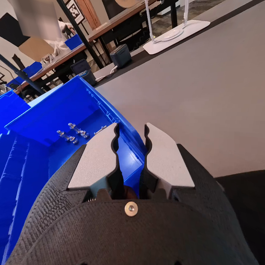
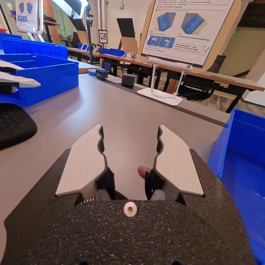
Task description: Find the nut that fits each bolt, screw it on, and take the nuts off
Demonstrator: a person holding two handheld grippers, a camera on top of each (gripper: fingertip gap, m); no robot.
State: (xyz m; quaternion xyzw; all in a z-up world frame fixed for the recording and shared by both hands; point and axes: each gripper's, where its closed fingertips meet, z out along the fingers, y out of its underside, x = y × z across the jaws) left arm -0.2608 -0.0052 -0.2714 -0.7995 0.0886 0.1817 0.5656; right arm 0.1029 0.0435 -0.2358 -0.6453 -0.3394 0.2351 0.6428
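Several silver bolts with nuts on them [image 1: 71, 132] lie on the floor of a blue bin [image 1: 60, 114] in the left wrist view; a thin one [image 1: 100, 130] lies apart to their right. My left gripper [image 1: 131, 126] is open and empty, above the bin's right rim. It also shows at the left edge of the right wrist view [image 2: 17, 74], over that bin [image 2: 47, 80]. My right gripper [image 2: 129, 127] is open and empty above the grey table [image 2: 114, 114]. A second blue bin [image 2: 243, 164] stands to its right; I see no parts in the part that shows.
A white stand [image 2: 160, 96] holding an instruction board [image 2: 183, 31] stands at the table's far edge, with small dark devices [image 2: 128, 80] and a blue tape roll [image 2: 91, 71]. More blue bins [image 2: 28, 47] stand behind the left bin. Other tables lie beyond.
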